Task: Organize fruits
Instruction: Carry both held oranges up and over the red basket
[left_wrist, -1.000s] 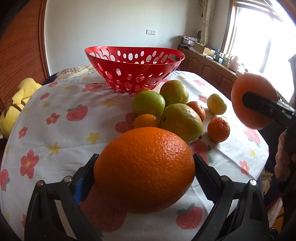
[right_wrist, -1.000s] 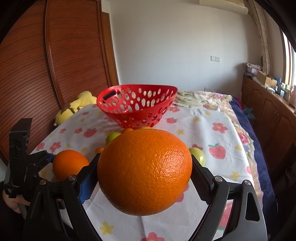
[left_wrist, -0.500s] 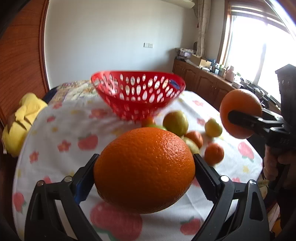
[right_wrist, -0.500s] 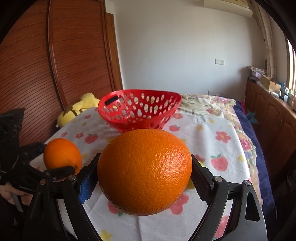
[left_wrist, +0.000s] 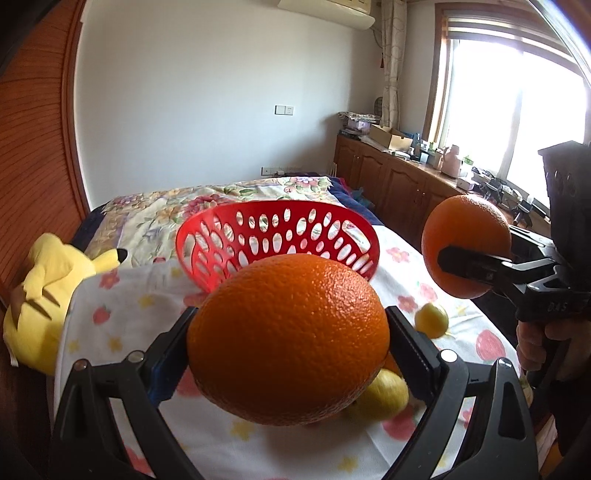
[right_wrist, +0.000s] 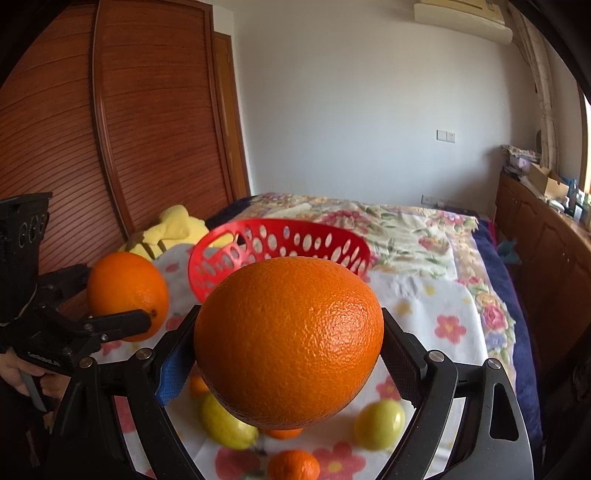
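Observation:
My left gripper (left_wrist: 288, 343) is shut on a large orange (left_wrist: 288, 339) and holds it up in the air before the red perforated basket (left_wrist: 277, 236). My right gripper (right_wrist: 290, 343) is shut on a second large orange (right_wrist: 288, 339), also raised. Each held orange shows in the other view: the right one at the right edge of the left wrist view (left_wrist: 467, 243), the left one at the left of the right wrist view (right_wrist: 127, 291). The basket (right_wrist: 280, 240) stands on the flowered cloth beyond both oranges and looks empty.
Below the grippers lie yellow-green fruits (right_wrist: 378, 424) (left_wrist: 430, 319) and small oranges (right_wrist: 293, 465) on the flower-print tablecloth (right_wrist: 436, 306). A yellow plush toy (left_wrist: 48, 288) lies at the table's left. Wooden cabinets (left_wrist: 399, 184) line the right wall.
Both grippers have risen with their oranges and moved toward the basket. The loose fruit has dropped low in both views and the basket rim sits lower in frame.

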